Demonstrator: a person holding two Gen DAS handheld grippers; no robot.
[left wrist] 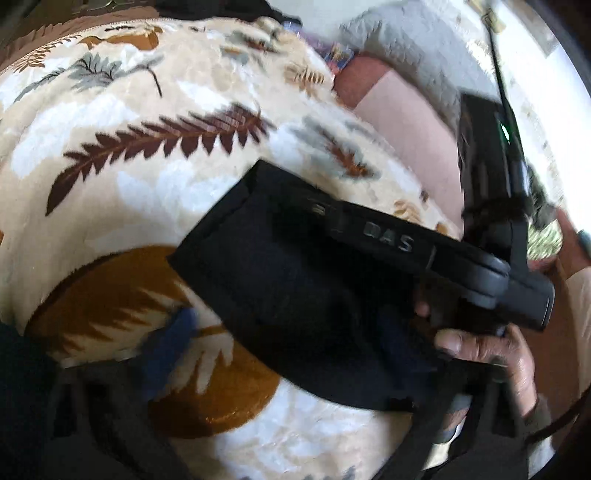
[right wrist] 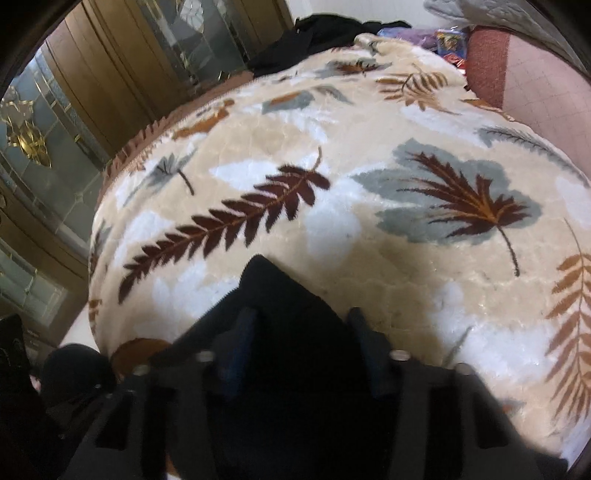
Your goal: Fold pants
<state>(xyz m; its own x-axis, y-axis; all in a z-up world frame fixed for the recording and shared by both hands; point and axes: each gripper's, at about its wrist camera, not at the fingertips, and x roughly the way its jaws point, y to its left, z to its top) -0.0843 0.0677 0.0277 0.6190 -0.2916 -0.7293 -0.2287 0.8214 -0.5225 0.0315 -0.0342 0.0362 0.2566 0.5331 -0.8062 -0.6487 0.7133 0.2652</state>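
Observation:
The black pants [left wrist: 295, 295] are lifted above a cream blanket with leaf prints [left wrist: 147, 147]; grey letters run along one edge. In the left wrist view the right gripper [left wrist: 484, 284] grips the cloth's right end, with a bare hand under it. The left gripper's blue-padded fingers [left wrist: 166, 347] sit at the cloth's lower left, blurred; one fingertip shows and the grip is unclear. In the right wrist view the right gripper [right wrist: 299, 332] has black pants cloth [right wrist: 280, 295] bunched between its two fingers over the blanket [right wrist: 369, 221].
Wooden doors with glass panes [right wrist: 74, 129] stand at the left. A dark garment pile [right wrist: 325, 33] lies at the bed's far end. A pink mattress edge [right wrist: 517, 74] and a grey quilt [left wrist: 406, 44] are at the right.

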